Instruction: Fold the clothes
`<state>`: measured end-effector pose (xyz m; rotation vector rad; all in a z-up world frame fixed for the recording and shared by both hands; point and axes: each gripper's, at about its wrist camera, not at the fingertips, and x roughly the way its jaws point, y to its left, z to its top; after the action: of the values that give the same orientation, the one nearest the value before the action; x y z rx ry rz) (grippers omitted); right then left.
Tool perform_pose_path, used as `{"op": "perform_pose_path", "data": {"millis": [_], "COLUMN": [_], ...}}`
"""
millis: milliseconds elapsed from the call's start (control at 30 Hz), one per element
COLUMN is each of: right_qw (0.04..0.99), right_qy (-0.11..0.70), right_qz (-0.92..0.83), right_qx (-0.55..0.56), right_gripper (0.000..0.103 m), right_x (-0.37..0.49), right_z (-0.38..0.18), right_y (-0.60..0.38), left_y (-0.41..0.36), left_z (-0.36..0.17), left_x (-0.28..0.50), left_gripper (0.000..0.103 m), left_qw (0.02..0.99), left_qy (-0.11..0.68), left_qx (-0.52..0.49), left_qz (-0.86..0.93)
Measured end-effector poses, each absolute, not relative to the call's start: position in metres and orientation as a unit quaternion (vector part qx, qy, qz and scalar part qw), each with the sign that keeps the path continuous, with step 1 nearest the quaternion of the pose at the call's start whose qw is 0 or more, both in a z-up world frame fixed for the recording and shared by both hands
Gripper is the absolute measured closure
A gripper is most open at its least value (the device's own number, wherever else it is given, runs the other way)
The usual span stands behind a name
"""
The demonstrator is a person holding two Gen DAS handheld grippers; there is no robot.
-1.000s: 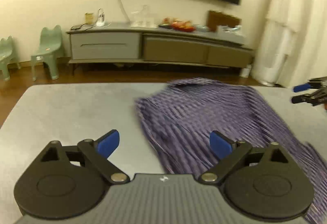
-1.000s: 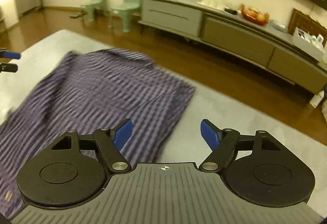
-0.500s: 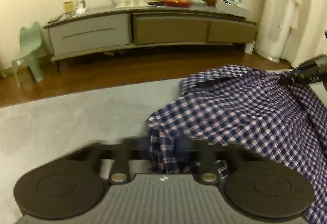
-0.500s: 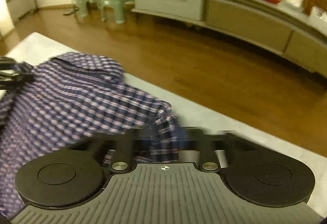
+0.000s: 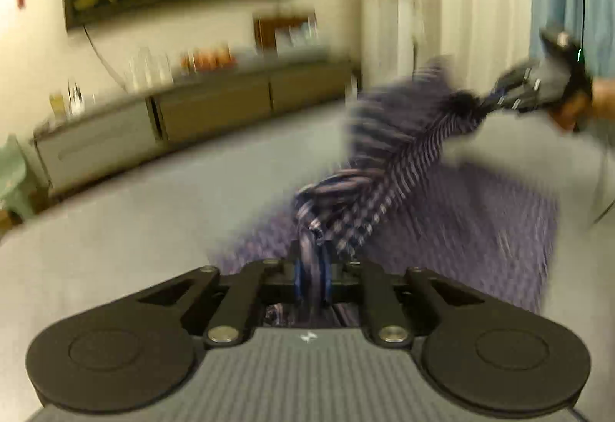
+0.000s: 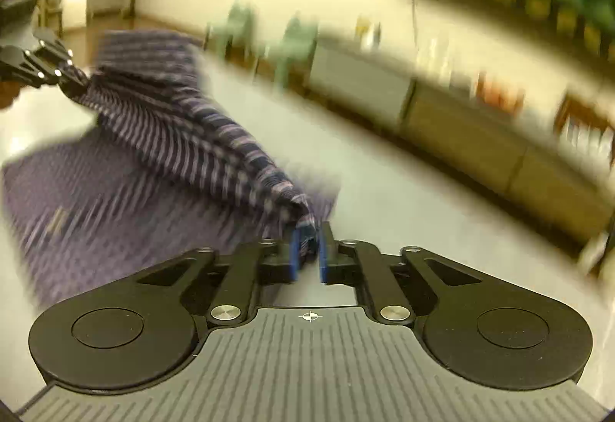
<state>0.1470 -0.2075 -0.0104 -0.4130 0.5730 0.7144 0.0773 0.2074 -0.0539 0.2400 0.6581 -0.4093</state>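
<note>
Up off the grey table [image 5: 134,229], plaid shirt [image 5: 388,160] — left gripper [image 5: 311,276] and right gripper [image 6: 307,252] pinching it, jaws easing apart, no legible writing

My purple-and-white checked shirt [image 5: 388,172] hangs taut between my two jaws, one corner bunched in each, its upper edge lifted in a ridge while the rest lies spread flat on the grey counter [image 5: 134,229].

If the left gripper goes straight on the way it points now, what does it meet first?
The checked shirt: the left gripper already has a bunched fold of it between its jaws, which are easing open. Beyond it probably lies the grey table; blur makes depth uncertain.
</note>
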Motion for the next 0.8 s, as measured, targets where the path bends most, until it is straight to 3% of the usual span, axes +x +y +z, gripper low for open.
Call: {"op": "perform_pose_path", "data": {"millis": [133,200,300,400,633,667,733,767,800], "right_qw": [0.875,0.880,0.873,0.818,0.790,0.796,0.822,0.832,0.838], "right_qy": [0.343,0.353,0.379,0.429,0.474,0.471,0.457,0.452,0.447], "right_qz": [0.306,0.295,0.304,0.333,0.315,0.307,0.279,0.268,0.261], "right_qx": [-0.152,-0.117,0.038,0.188,0.230,0.225,0.195,0.181,0.175], "right_gripper": [0.073,0.068,0.054,0.047,0.044,0.045,0.068,0.091,0.095], "right_x": [0.104,0.099,0.098,0.100,0.089,0.088,0.085,0.083,0.081], "right_z": [-0.040,-0.031,-0.013,-0.020,-0.062,-0.065,-0.064,-0.063,-0.063], "right_y": [-0.231,-0.233,-0.236,-0.230,-0.156,-0.149,-0.135,-0.130,-0.127], "left_y": [0.203,0.207,0.202,0.192,0.139,0.135,0.133,0.132,0.131], "left_z": [-0.061,-0.052,-0.039,-0.034,-0.071,-0.076,-0.080,-0.081,-0.082], "left_x": [0.050,0.043,0.042,0.043,0.023,0.022,0.019,0.018,0.017], "left_gripper": [0.086,0.076,0.062,0.049,0.049,0.048,0.047,0.047,0.046], "left_qw": [0.920,0.927,0.928,0.918,0.904,0.905,0.906,0.907,0.908], "left_qy": [0.347,0.341,0.329,0.323,0.367,0.366,0.363,0.361,0.360], "left_qx": [0.066,0.015,-0.074,-0.128,0.004,0.023,0.032,0.033,0.034], "left_qz": [-0.167,-0.158,-0.161,-0.190,-0.221,-0.218,-0.215,-0.214,-0.213]}}
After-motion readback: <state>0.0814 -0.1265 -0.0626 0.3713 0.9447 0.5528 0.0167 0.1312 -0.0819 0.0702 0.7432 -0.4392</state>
